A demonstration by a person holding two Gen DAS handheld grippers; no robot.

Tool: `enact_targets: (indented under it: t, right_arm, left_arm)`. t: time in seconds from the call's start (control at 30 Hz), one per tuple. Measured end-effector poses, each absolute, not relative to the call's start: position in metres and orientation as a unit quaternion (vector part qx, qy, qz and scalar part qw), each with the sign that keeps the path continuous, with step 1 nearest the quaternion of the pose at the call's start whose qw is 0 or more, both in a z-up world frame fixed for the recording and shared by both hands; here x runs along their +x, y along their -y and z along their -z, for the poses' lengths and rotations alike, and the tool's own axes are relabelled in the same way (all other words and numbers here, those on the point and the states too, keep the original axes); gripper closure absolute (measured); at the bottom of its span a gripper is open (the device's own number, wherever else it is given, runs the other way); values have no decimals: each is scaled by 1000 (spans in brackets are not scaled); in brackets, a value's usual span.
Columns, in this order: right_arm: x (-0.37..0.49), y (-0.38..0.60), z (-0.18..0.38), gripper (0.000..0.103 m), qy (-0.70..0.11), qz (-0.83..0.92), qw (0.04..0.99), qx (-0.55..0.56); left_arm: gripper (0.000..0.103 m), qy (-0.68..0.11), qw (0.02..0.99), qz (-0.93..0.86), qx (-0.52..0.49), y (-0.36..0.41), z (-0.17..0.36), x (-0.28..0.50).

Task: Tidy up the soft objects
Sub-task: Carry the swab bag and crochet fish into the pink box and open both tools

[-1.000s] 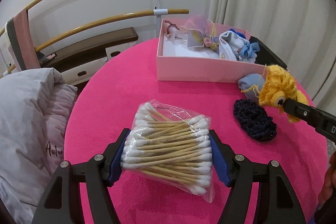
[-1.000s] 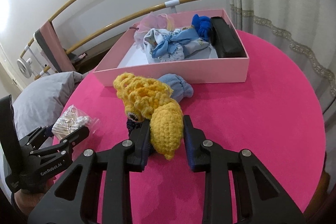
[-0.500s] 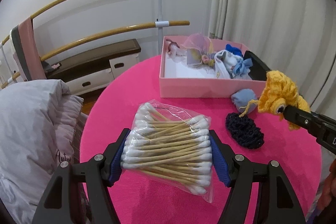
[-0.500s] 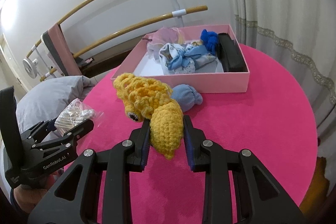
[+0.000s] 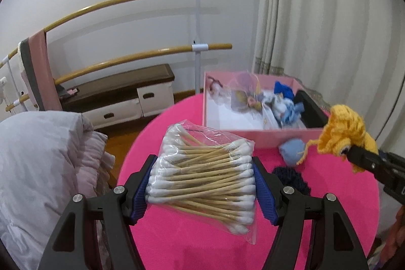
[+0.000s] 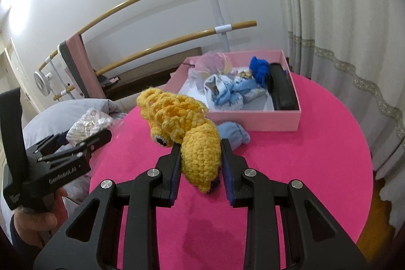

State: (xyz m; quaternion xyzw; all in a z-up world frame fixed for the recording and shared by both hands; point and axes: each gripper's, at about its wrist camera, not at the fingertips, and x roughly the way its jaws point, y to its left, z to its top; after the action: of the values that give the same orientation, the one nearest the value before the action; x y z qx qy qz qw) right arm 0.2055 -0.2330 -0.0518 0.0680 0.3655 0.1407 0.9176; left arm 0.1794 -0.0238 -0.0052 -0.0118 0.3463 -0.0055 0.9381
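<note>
Holding bag of cotton swabs (image 5: 202, 170) clamped in left gripper (image 5: 202, 184), aloft over pink table (image 6: 303, 143); right gripper (image 6: 201, 163) pinching yellow crochet toy (image 6: 187, 133); risking slippery bag sliding out, floppy toy snagging pink box (image 6: 253, 122) rim short of inside.

Round pink surface (image 6: 316, 143): its right half lies bare, open for passage up to the pink box (image 6: 253, 120) at the far edge. The box walls stand as a barrier; its white floor is bare at the near left, and cloth items and a black case (image 6: 282, 87) crowd the right. A pale blue soft piece (image 6: 234, 134) touches the box's near wall; a dark knit piece (image 5: 291, 177) lies nearer. Curtains (image 6: 341, 17) bound the right, bedding (image 5: 38, 156) the left.
</note>
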Motion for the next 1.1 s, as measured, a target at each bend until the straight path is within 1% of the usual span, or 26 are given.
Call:
enact_targets:
  t: [0.3, 0.63, 0.83, 1.1]
  right_arm:
    - [222, 225, 18, 77, -336, -152, 928, 56]
    - [283, 216, -16, 77, -322, -148, 934, 47]
    - [318, 212, -17, 77, -332, -139, 932, 47]
    - [361, 215, 0, 77, -358, -128, 924, 54]
  left_arm:
    - [36, -311, 950, 5, -19, 14, -31, 196]
    - [36, -304, 951, 22, -42, 13, -54, 252]
    - [36, -319, 946, 28, -58, 8, -53, 294]
    - [36, -342, 937, 31, -65, 12, -39, 352]
